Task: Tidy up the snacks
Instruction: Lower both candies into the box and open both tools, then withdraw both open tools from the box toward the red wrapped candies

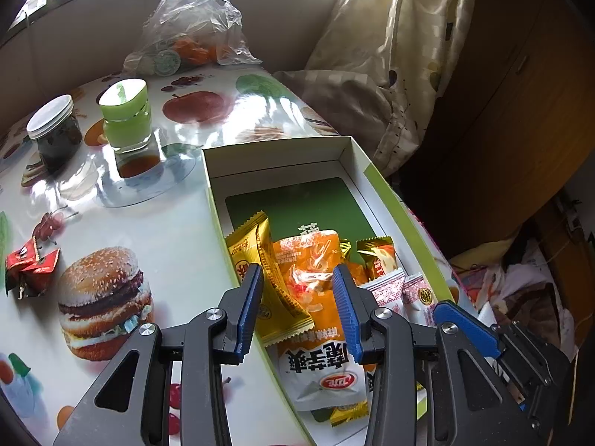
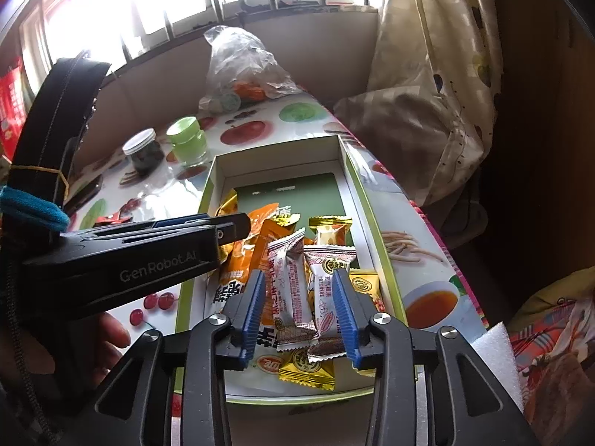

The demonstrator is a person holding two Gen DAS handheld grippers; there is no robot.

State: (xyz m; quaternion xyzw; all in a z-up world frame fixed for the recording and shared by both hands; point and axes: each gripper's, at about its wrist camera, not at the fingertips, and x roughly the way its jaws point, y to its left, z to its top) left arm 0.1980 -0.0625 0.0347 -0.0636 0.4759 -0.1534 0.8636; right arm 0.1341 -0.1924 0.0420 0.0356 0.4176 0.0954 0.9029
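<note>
Daylight from a barred window point(image 2: 156, 3) fell across the counter point(image 1: 156, 230), whose glossy cloth was printed with a burger, apples and cherries. At its right edge lay a long, shallow white box point(image 1: 357, 171) with green outer walls and a dark green card on its floor. The far half of the box held nothing but that card; the near half was heaped with snacks: an orange pouch point(image 1: 312, 271) with bold characters on its white end, a gold packet point(image 1: 267, 278) leaning against it by the left wall, two white-and-pink wrapped bars point(image 2: 293, 290) side by side, and small gold sachets point(image 2: 306, 366) at the near end.

The left gripper point(image 1: 297, 297) hovered over the box above the orange pouch and gold packet, its jaws spread wide and gripping nothing. The right gripper point(image 2: 299, 304) hung over the two white bars, its jaws also apart and empty.

Outside the box, a red wrapped snack point(image 1: 31, 267) sat alone on the counter well to the left. Farther back stood a dark-filled jar point(image 1: 55, 130) with a white lid, and just beside it a clear glass point(image 1: 128, 126) with a green cup set on top. A crumpled clear plastic bag point(image 1: 193, 26) holding orange and green items rested at the far end by the wall.
</note>
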